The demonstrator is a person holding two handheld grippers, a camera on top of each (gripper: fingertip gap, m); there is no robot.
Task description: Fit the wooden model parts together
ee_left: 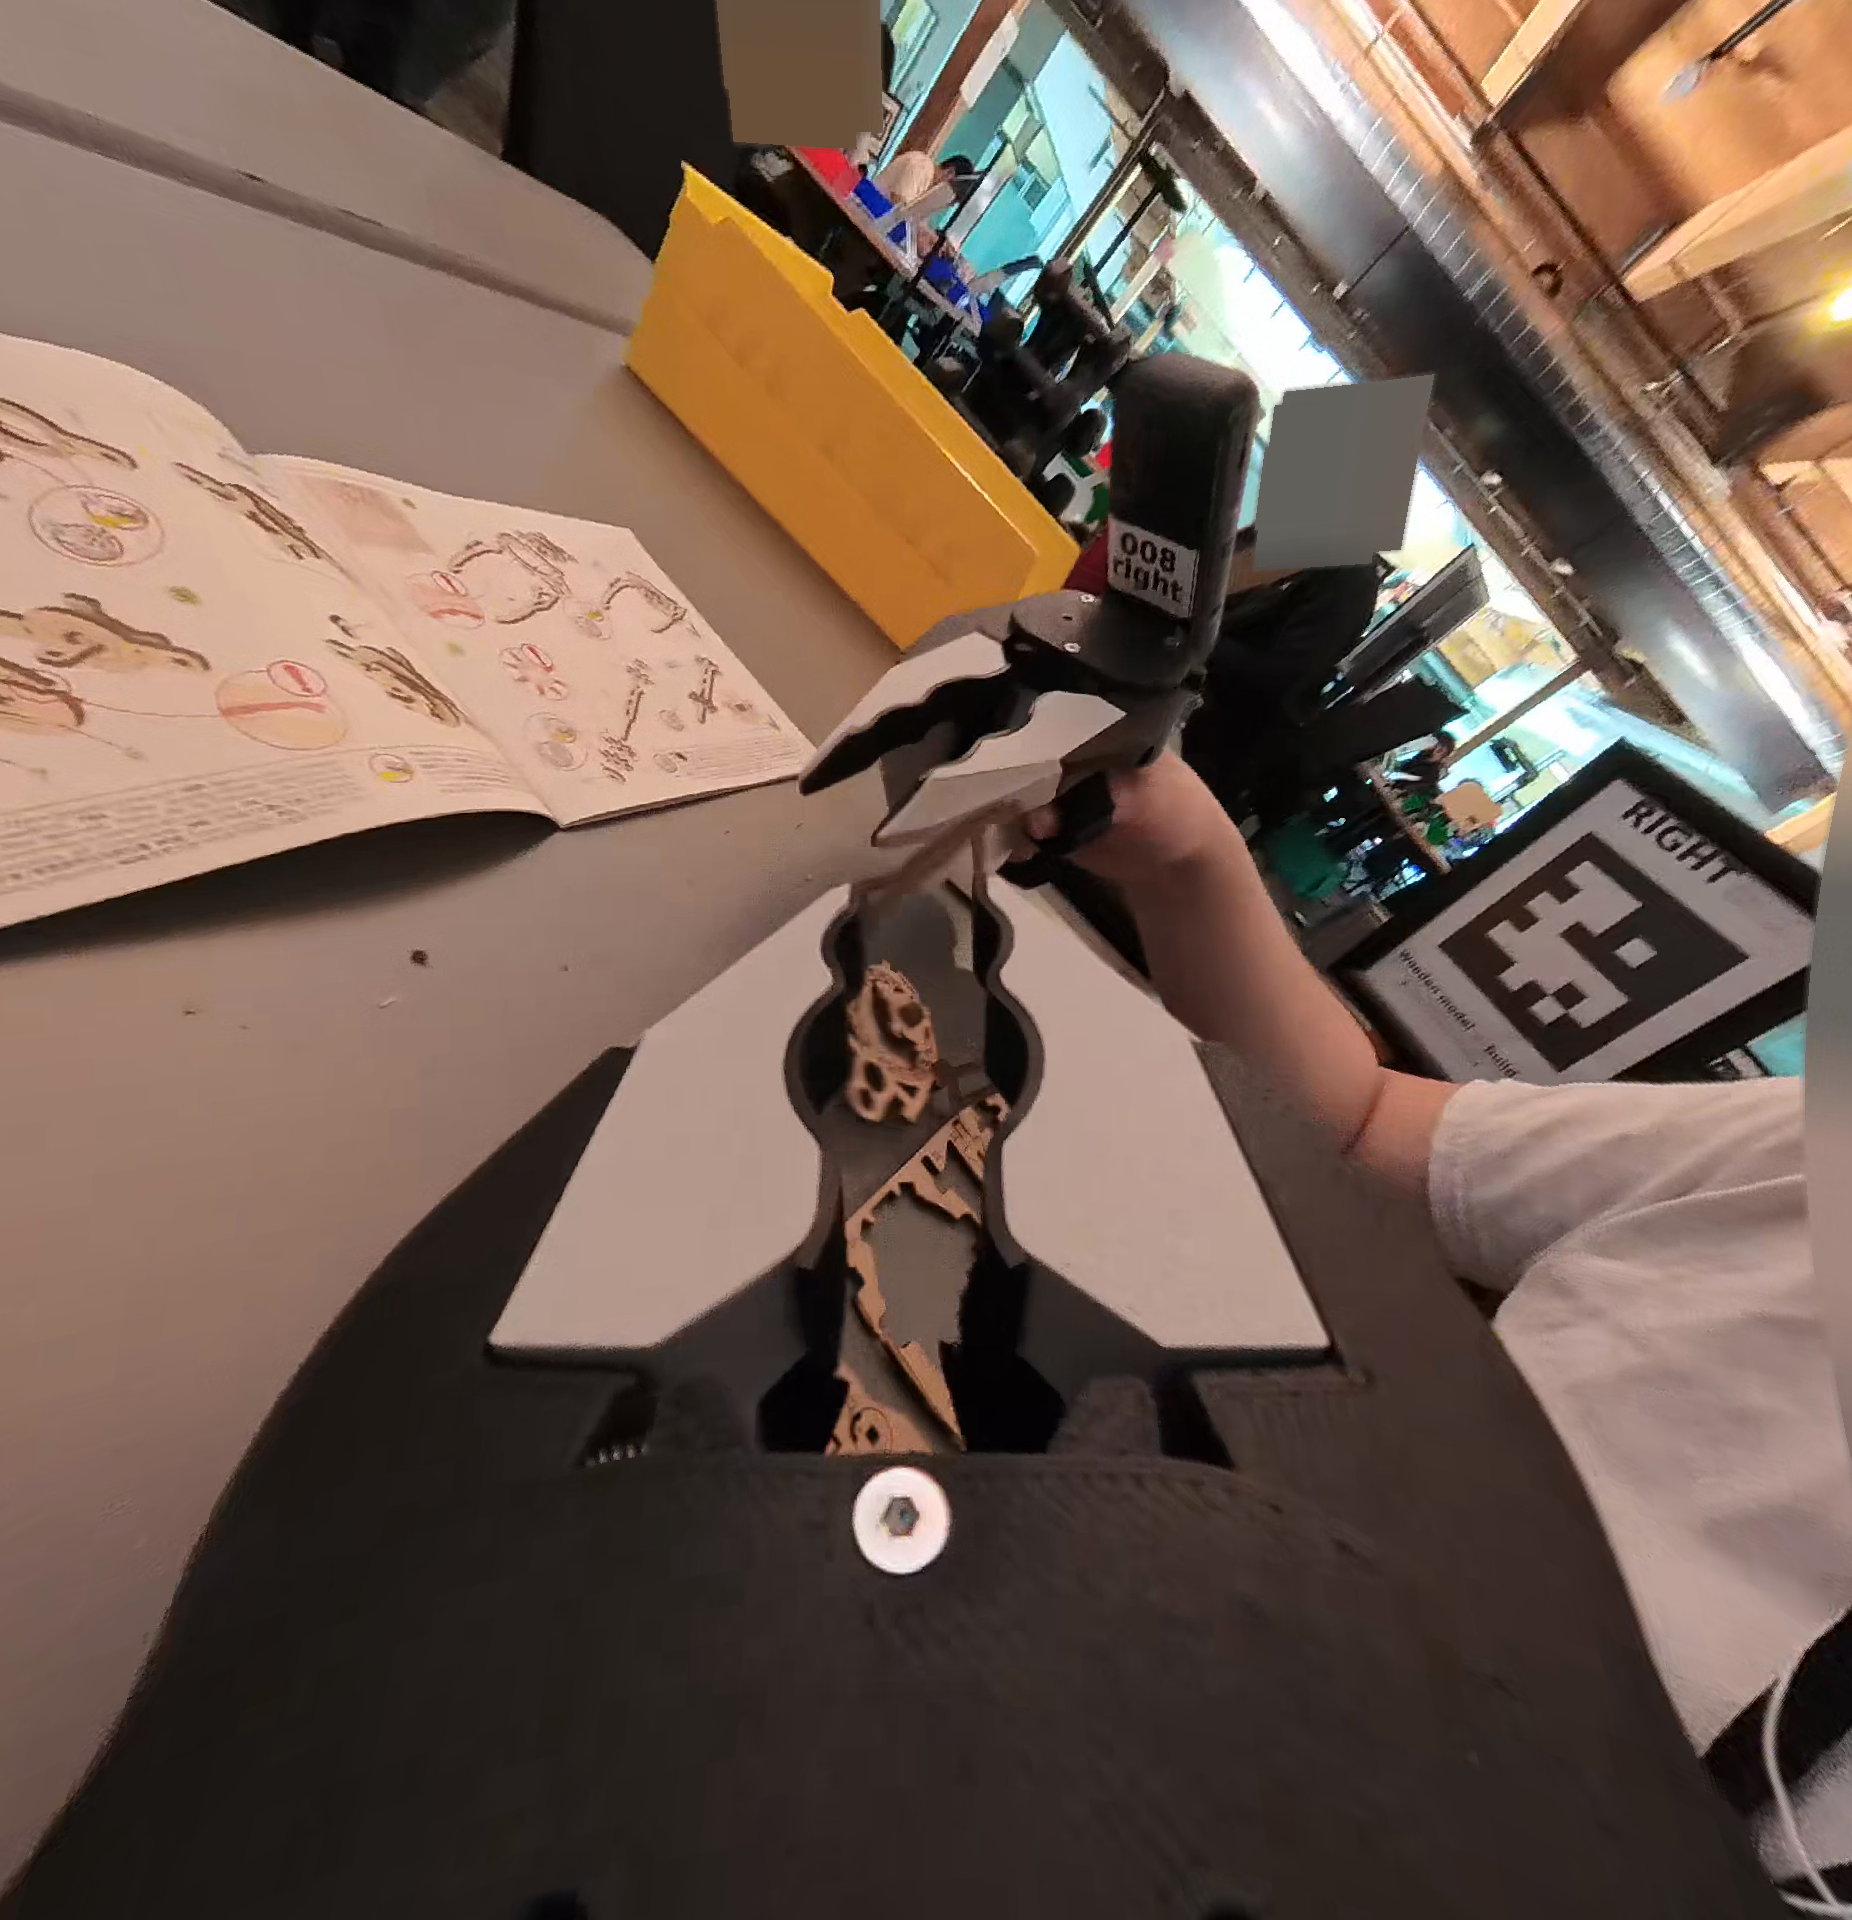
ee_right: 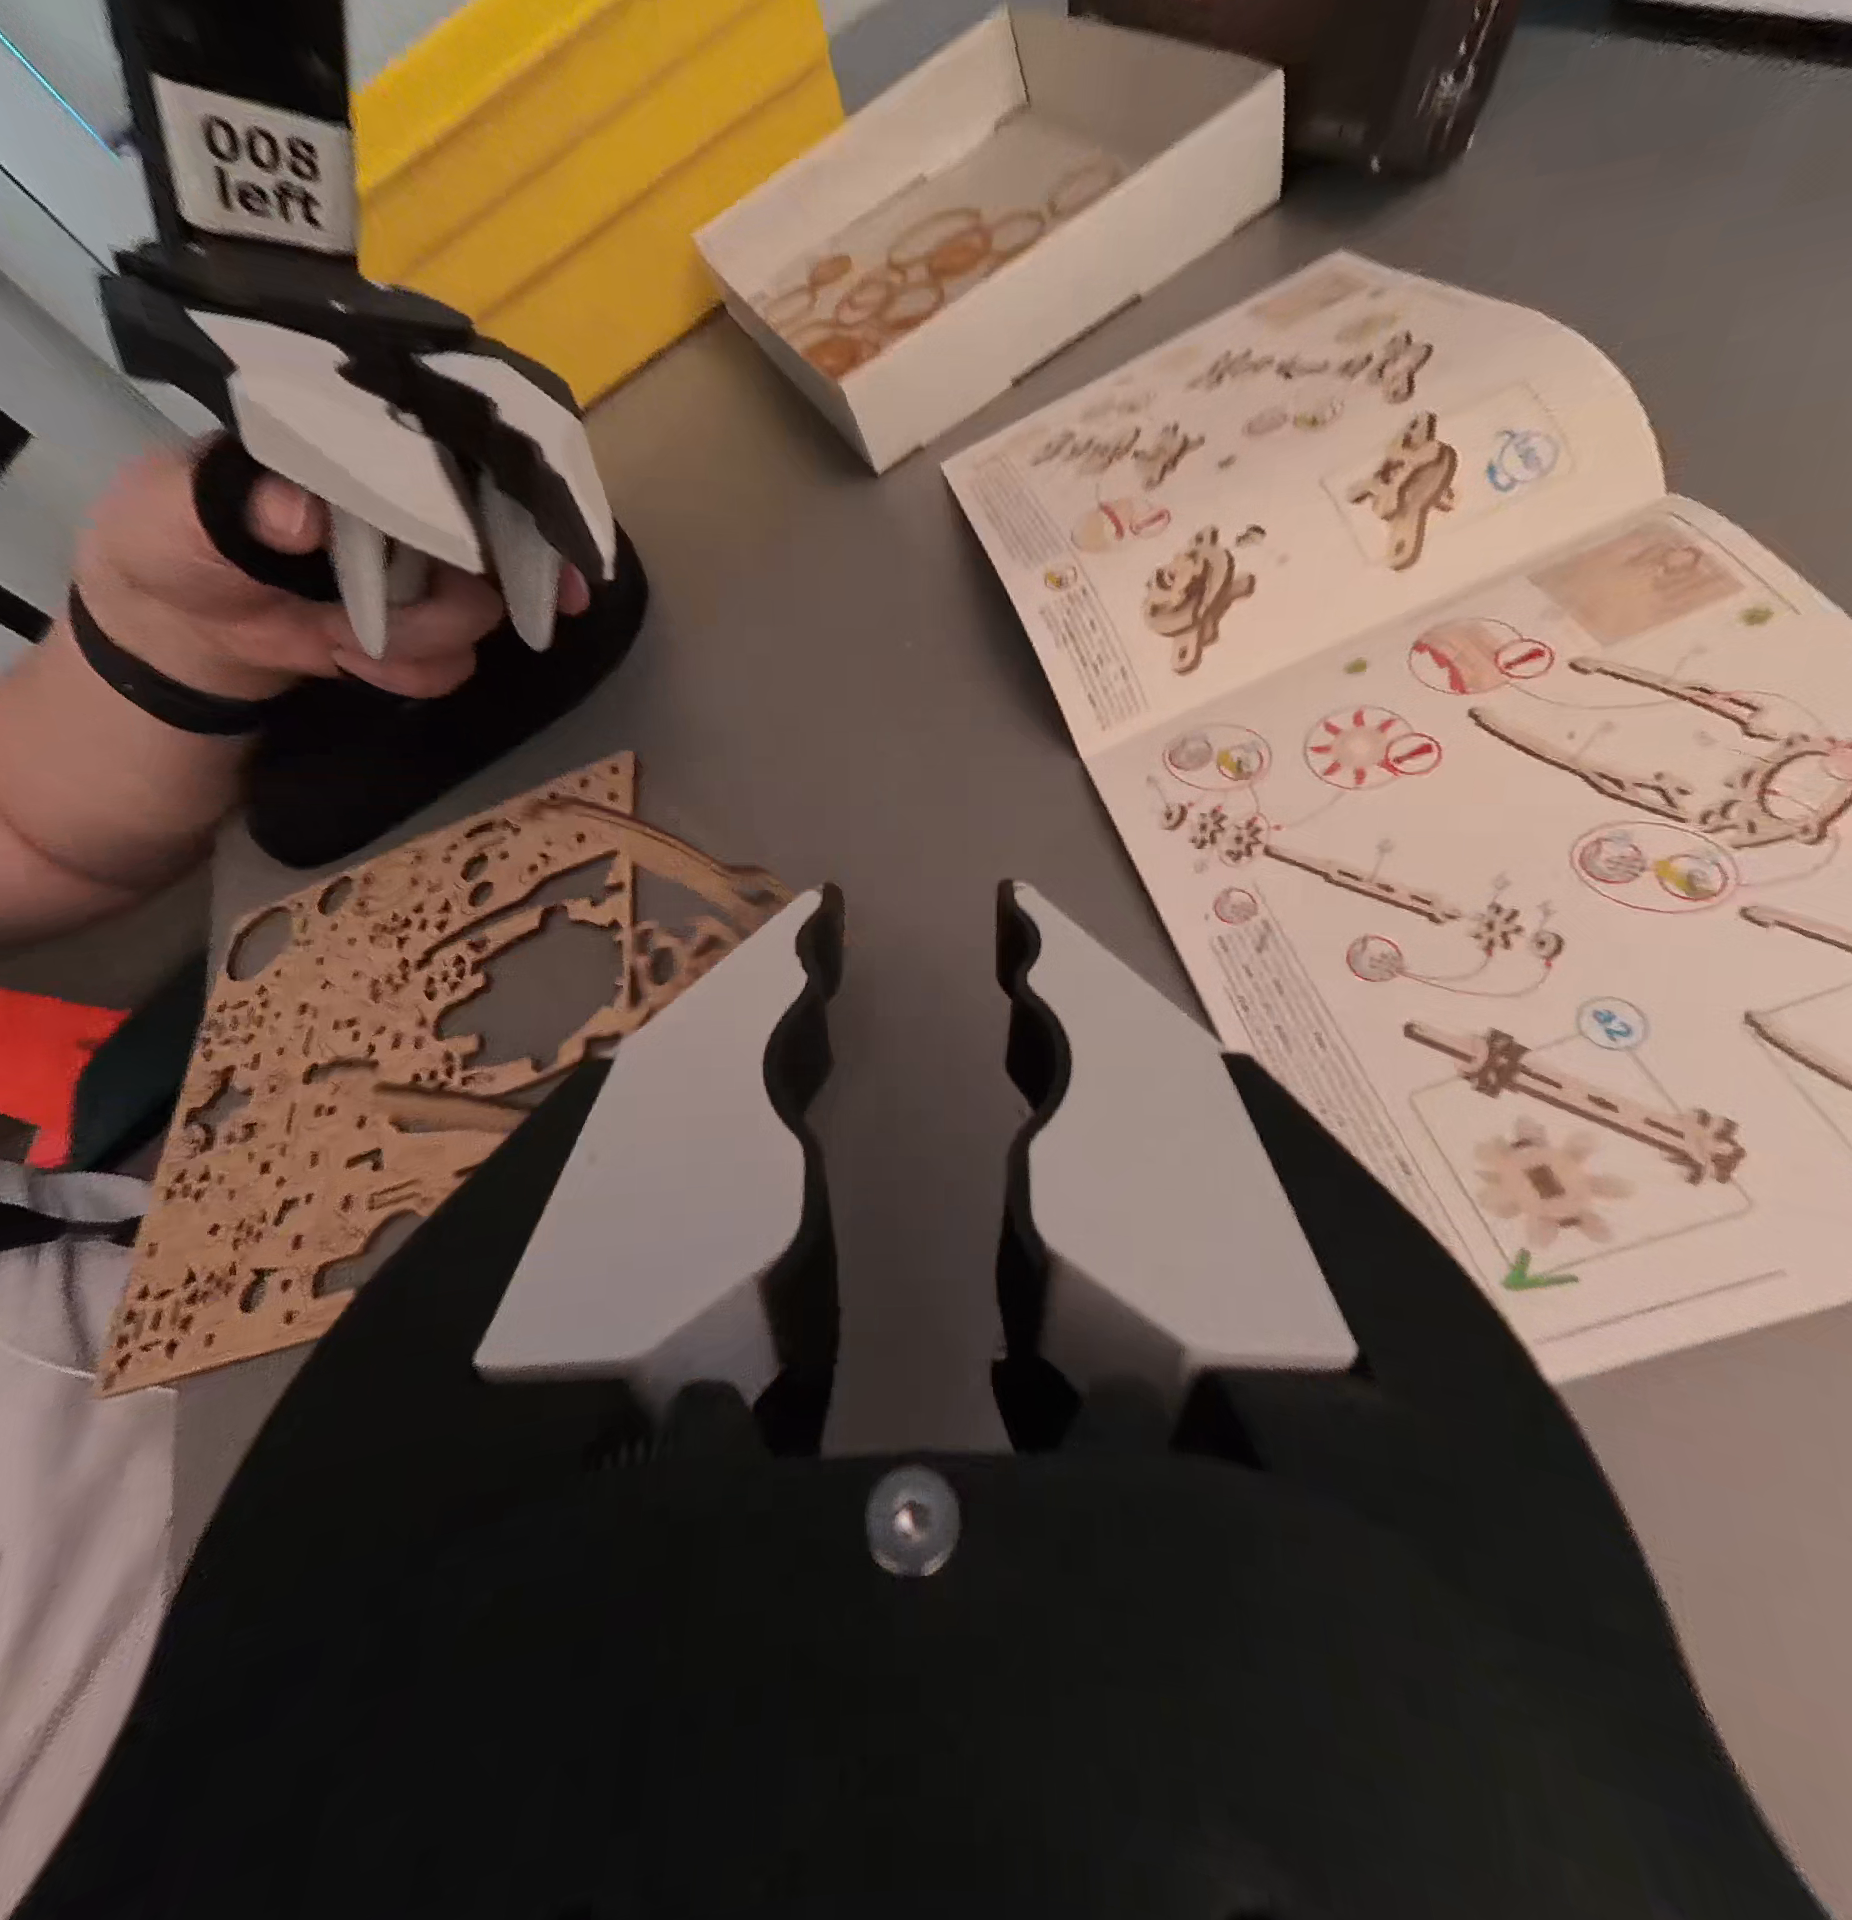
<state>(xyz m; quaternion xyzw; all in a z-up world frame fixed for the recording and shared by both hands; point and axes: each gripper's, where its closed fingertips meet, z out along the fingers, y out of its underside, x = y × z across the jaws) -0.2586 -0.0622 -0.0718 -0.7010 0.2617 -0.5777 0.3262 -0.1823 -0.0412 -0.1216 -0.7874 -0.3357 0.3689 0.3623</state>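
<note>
A laser-cut wooden sheet (ee_right: 382,1039) with many cut-outs lies flat on the grey table (ee_right: 880,675), left of my right gripper (ee_right: 917,904), which is open and empty above the bare table. My left gripper (ee_right: 449,613) points down beyond the sheet's far edge with its fingertips apart. In the left wrist view, the gap of my left gripper (ee_left: 922,894) shows a small pierced wooden part (ee_left: 891,1039) and the sheet (ee_left: 870,1236) below. I cannot tell whether the part touches the fingers. The right gripper (ee_left: 849,805) hovers just beyond, jaws apart.
An open instruction booklet (ee_right: 1473,831) lies to the right, also in the left wrist view (ee_left: 278,675). A white cardboard box (ee_right: 1140,249) with wooden rings and a yellow bin (ee_right: 589,187) stand at the back. A black block (ee_right: 434,748) sits under the left gripper. A marker board (ee_left: 1587,956) stands off the table. The gap from one gripper's tips to the other's is roughly 10 cm.
</note>
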